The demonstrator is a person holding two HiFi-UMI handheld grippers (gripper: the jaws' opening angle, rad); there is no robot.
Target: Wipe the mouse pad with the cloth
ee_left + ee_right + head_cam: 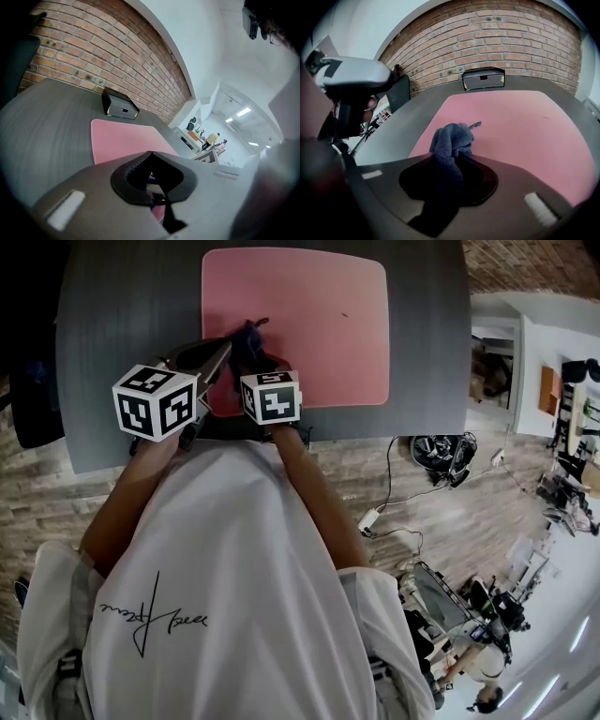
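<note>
- We count one pad (pixel 319 324), one cloth (pixel 452 140), one box (pixel 483 78) and two grippers, all at one table (pixel 131 334).
- The cloth lies bunched on the pad's near left part. Its length runs along the right gripper's jaws, and a loose corner points away toward the box.
- The right gripper (pixel 450 159) is clamped on the cloth.
- The left gripper (pixel 150 153) has its jaw tips together, just beside the cloth.
</note>
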